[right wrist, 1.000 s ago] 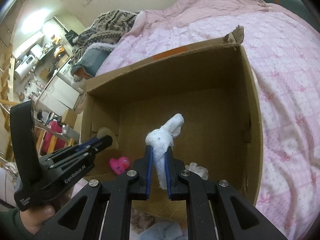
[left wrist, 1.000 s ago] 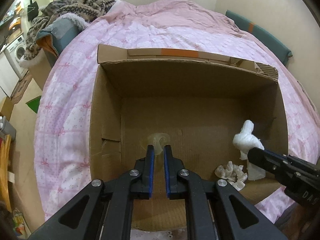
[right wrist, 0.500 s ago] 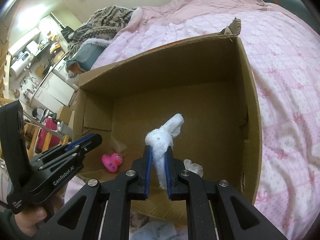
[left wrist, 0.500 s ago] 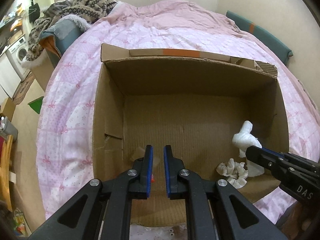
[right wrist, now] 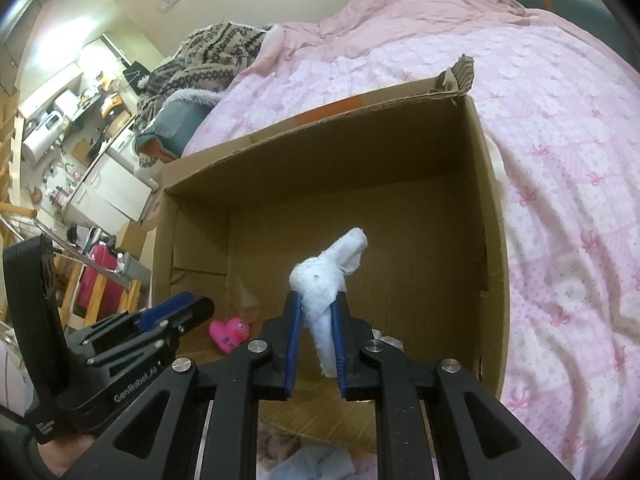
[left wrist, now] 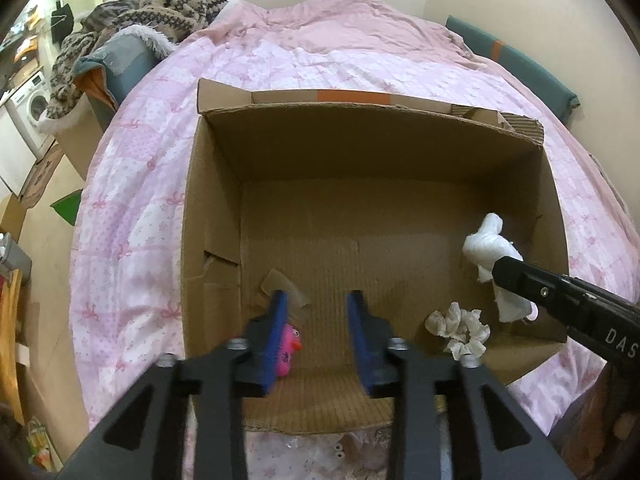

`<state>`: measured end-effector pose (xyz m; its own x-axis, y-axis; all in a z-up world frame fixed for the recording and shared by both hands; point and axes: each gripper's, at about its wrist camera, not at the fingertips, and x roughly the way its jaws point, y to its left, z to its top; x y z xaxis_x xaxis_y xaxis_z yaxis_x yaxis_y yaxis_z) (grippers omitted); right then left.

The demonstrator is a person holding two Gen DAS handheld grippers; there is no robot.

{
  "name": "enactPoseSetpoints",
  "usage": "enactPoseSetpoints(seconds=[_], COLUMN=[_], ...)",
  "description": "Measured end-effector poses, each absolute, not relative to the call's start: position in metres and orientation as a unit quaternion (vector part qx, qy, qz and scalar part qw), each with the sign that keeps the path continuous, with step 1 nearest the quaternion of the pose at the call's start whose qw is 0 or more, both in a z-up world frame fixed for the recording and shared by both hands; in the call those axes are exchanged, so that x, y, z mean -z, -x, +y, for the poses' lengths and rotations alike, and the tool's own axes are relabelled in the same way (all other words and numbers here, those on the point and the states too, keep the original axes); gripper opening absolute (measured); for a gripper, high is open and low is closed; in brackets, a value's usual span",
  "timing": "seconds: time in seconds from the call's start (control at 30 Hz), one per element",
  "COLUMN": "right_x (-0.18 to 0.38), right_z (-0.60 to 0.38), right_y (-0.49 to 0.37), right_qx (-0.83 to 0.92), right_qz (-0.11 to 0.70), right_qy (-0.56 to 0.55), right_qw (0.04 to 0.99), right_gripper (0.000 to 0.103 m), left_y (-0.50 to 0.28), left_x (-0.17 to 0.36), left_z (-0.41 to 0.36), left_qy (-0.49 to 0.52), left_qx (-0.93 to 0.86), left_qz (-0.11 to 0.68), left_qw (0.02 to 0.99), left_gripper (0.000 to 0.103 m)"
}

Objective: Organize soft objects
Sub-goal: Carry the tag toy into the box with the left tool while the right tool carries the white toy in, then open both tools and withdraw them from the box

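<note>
An open cardboard box [left wrist: 216, 208] [right wrist: 494, 240] stands on a pink bed. My left gripper [left wrist: 318, 300] is open and empty over the box's near left corner. A pink rubber duck [left wrist: 289, 346] [right wrist: 229, 332] lies on the box floor just below it. A clear plastic piece [left wrist: 286, 290] lies behind the duck. My right gripper [right wrist: 316, 304] is shut on a white soft wad [right wrist: 328, 276] [left wrist: 490, 248] and holds it above the box's right side. A cream scrunchie [left wrist: 458, 328] lies on the box floor at the near right.
The pink quilt [left wrist: 132, 216] surrounds the box. A patterned sweater and a fur-trimmed coat [left wrist: 132, 20] lie at the bed's far left. A green cushion [left wrist: 520, 60] runs along the far right wall. Floor and furniture lie to the left.
My left gripper has opened and let go of the pink duck, which now lies on the box floor. The clear plastic piece has dropped there too. My right gripper still holds the white wad.
</note>
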<state>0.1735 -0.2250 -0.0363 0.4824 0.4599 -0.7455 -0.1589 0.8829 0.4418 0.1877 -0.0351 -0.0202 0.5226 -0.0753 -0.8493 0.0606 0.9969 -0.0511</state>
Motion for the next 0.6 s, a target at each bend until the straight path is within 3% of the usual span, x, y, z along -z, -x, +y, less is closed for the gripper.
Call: enactPoseSetpoints(seconds=[0.1,0.2,0.23,0.27,0.33,0.6], right_x=[0.036,0.036,0.036,0.035,0.032,0.022], right_z=[-0.226,-0.227,-0.227,-0.228,-0.23,-0.227], right_y=[-0.174,-0.175,-0.175,-0.175,-0.173,-0.167], right_qx=[-0.18,-0.175,-0.173,-0.17,-0.167,-0.162], right_qz=[0.475,0.475,0.474,0.474,0.466,0.455], right_qy=[-0.161,-0.16,-0.161,-0.162,-0.166,-0.153], right_qw=[0.846,0.848,0.848,0.849,0.853,0.862], right_gripper=[0.017,0.025,0.034,0.05,0.073,0.073], left_y=[-0.187,-0.186,-0.186,-0.186,-0.187,-0.181], left_x=[0.016,0.012,0.011,0.011,0.011,0.005], left_z=[-0.035,-0.034,-0.034,-0.033,-0.032,-0.024], left_qy=[0.009,0.01,0.01,0.01,0.013,0.016], left_qx=[0.037,0.034,0.033,0.032,0.032,0.028], left_qz=[0.479,0.473,0.474,0.475,0.477,0.474], left_qw=[0.877,0.88,0.88,0.88,0.878,0.88], left_gripper=[0.06,0.065,0.065,0.065,0.065,0.065])
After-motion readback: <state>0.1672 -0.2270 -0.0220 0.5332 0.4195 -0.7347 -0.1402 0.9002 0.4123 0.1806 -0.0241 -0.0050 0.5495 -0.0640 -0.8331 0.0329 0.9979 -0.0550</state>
